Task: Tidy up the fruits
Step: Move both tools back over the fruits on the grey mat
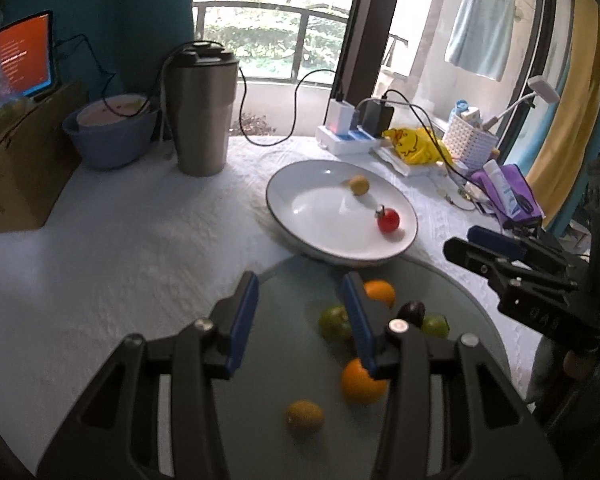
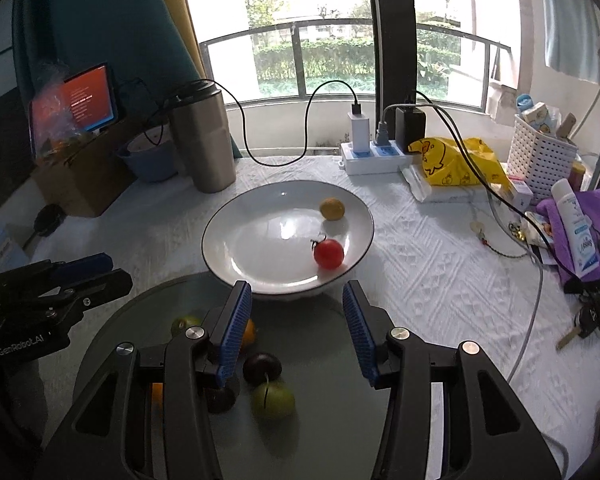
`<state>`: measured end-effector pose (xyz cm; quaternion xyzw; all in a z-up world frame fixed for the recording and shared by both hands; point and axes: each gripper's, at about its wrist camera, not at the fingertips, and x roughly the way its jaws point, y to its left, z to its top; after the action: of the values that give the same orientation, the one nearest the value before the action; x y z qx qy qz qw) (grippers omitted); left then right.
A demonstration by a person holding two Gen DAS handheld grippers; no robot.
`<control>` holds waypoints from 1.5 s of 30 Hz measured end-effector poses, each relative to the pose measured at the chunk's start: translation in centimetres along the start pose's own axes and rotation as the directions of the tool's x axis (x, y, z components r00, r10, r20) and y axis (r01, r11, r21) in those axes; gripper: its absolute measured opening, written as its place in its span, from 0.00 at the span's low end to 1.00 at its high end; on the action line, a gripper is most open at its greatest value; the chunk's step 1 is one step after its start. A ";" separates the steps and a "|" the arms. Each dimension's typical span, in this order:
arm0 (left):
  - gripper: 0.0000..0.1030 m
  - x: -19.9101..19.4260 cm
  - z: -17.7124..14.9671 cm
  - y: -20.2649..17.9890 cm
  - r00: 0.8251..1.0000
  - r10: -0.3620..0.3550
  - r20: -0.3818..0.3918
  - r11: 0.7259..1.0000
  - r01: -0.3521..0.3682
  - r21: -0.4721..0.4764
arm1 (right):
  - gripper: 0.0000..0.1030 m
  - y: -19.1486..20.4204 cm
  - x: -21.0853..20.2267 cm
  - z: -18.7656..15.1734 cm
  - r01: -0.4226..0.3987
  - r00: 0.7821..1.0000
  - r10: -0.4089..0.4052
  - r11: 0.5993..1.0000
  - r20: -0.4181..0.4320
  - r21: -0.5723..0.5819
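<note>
A white plate (image 1: 320, 208) (image 2: 260, 232) holds a yellow fruit (image 1: 359, 185) (image 2: 332, 209) and a red tomato (image 1: 388, 220) (image 2: 329, 254). In front of it a round glass tray (image 1: 284, 344) (image 2: 320, 364) carries oranges (image 1: 362, 386) (image 2: 249, 332), green fruits (image 1: 334, 322) (image 2: 273, 400), a dark plum (image 1: 412, 312) (image 2: 262, 367) and a yellow-brown fruit (image 1: 305, 416). My left gripper (image 1: 300, 312) (image 2: 116, 272) hovers open over the tray's left part. My right gripper (image 2: 298, 312) (image 1: 464, 242) hovers open over its right part. Neither holds anything.
A steel tumbler (image 1: 202, 108) (image 2: 204, 140) and a blue bowl (image 1: 110, 136) stand at the back left beside a cardboard box (image 1: 24, 160). A power strip (image 2: 376, 156), a yellow bag (image 2: 456, 164), a white basket (image 2: 540, 156) and a purple cloth (image 2: 580, 236) crowd the right.
</note>
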<state>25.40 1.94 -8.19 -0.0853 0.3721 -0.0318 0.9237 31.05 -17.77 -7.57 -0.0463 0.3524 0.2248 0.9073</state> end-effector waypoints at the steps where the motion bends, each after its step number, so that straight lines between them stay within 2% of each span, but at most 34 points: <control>1: 0.44 -0.1 -0.2 0.0 1.000 0.000 -0.003 1.000 0.000 -0.003 | 0.49 0.0 -0.1 -0.2 0.000 1.000 0.000 1.000 -0.001 -0.001; 18: 0.44 -1.0 -4.2 -0.7 0.999 0.022 -0.034 0.999 -0.022 -0.026 | 0.49 -0.1 -2.0 -3.4 0.002 1.000 -0.002 1.000 -0.028 0.003; 32: 0.44 -0.2 -7.7 -0.3 0.995 0.030 -0.090 0.998 -0.034 -0.044 | 0.49 0.7 -1.0 -6.2 -0.024 0.996 0.023 1.000 -0.084 -0.006; 45: 0.44 0.7 -7.8 -0.6 0.994 0.047 -0.102 0.999 -0.049 -0.009 | 0.49 0.9 0.8 -6.6 -0.039 0.992 0.038 0.999 -0.118 -0.004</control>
<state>20.56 0.24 -14.10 -0.0801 0.4205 -0.0117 0.9037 27.12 -18.29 -13.02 -0.0555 0.4053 0.2401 0.8803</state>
